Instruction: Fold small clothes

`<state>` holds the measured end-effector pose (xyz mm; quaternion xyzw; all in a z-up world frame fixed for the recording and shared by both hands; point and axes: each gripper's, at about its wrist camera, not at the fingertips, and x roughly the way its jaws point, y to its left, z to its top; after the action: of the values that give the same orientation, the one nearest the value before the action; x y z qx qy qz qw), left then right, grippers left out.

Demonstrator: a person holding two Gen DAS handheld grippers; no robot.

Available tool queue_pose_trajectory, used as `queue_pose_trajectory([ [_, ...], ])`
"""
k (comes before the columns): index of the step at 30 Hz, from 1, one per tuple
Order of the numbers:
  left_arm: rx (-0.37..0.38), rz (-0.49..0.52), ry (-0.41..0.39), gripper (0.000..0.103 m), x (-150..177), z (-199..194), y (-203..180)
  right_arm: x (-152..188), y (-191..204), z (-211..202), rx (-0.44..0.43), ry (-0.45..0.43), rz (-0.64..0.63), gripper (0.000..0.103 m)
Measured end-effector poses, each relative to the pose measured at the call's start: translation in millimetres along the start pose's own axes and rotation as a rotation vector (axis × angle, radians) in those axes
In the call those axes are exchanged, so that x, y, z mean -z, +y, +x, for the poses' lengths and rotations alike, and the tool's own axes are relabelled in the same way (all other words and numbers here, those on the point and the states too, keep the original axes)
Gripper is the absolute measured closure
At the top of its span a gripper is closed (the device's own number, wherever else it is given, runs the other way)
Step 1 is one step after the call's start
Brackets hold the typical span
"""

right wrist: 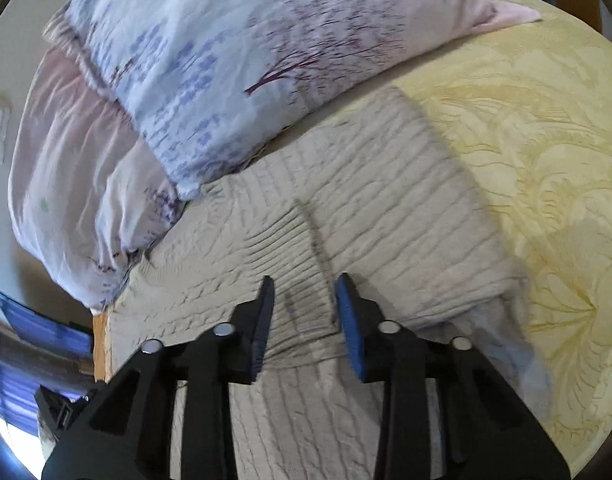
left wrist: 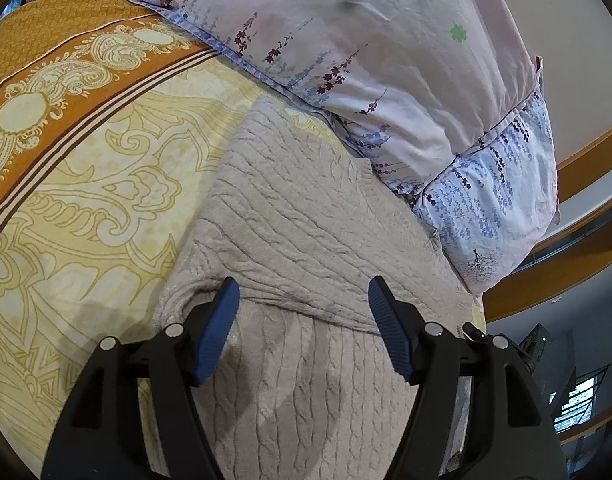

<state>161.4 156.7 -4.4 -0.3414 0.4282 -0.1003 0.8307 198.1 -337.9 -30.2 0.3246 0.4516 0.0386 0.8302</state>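
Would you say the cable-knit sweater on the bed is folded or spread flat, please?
Partly folded: the cable-knit sweater has one layer lapped over another, its edge crossing between the open left tongs.

Soft daylight lit both my views evenly, brightest at a window (right wrist: 9, 436) low on the left. My left view was sharp; my right view was smeared with motion blur. Faint shadows fell on the sweater (left wrist: 289, 400). Fisheye bending darkened every corner.
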Motion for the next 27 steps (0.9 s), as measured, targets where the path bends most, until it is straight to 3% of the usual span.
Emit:
queue_pose_trajectory([
  [4, 0.008, -0.011, 0.004, 0.034, -2, 1, 2, 1, 8, 12, -0.032, 0.035, -0.019, 0.095],
  [6, 0.007, -0.011, 0.004, 0.034, -2, 1, 2, 0, 18, 10, -0.025, -0.006, -0.072, 0.096],
  [10, -0.001, -0.002, 0.003, 0.032, -3, 2, 0, -1, 57, -44, -0.147, -0.277, -0.249, 0.096],
  [12, 0.002, 0.003, 0.003, 0.032, -3, 2, -1, 5, 67, -56, -0.087, -0.336, -0.327, 0.096],
  [15, 0.004, 0.007, 0.003, 0.032, -2, 2, -1, 5, 42, -19, 0.068, -0.19, -0.267, 0.096],
  [17, 0.005, 0.009, 0.005, 0.032, -1, 2, -1, 10, 14, 3, 0.084, -0.088, -0.17, 0.096],
  [24, 0.01, 0.034, 0.019, 0.032, 3, -6, 1, 10, 10, -4, 0.068, -0.063, -0.153, 0.095],
  [27, 0.014, 0.098, 0.019, 0.032, 12, -24, 2, 15, 4, -24, 0.054, -0.075, -0.152, 0.082],
])
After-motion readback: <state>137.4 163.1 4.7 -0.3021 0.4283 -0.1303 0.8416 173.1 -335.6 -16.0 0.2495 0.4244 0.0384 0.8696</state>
